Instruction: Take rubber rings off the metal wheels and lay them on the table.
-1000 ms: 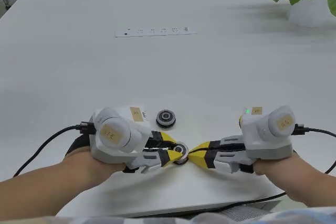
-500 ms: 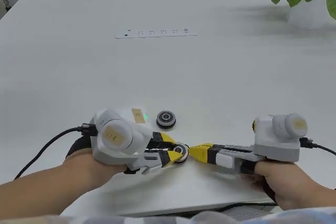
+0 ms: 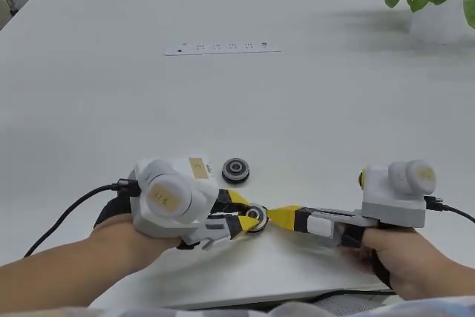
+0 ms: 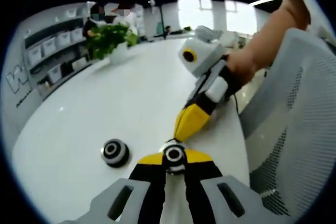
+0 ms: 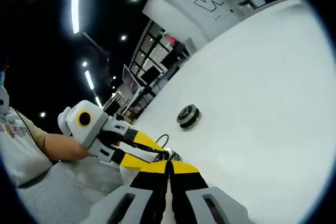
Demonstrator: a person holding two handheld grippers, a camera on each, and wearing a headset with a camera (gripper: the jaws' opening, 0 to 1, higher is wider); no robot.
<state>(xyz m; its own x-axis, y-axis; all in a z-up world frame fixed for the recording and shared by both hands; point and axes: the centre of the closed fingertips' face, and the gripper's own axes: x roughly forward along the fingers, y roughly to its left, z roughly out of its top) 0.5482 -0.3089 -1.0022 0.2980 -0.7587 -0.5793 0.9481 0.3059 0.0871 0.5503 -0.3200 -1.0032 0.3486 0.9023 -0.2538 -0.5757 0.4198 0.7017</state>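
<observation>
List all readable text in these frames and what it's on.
"W": wall lettering in the left gripper view; the letters after it are blurred.
Too small to read: tan sticker on the left hand-held gripper.
Too small to read: markings on the power strip.

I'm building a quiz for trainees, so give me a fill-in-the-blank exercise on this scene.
The left hand-held gripper is shut on a metal ____. The right hand-held gripper has its jaws ____, tips beside the held wheel. A second wheel lies on the ____, apart from both grippers. Missing words: wheel; shut; table.
</observation>
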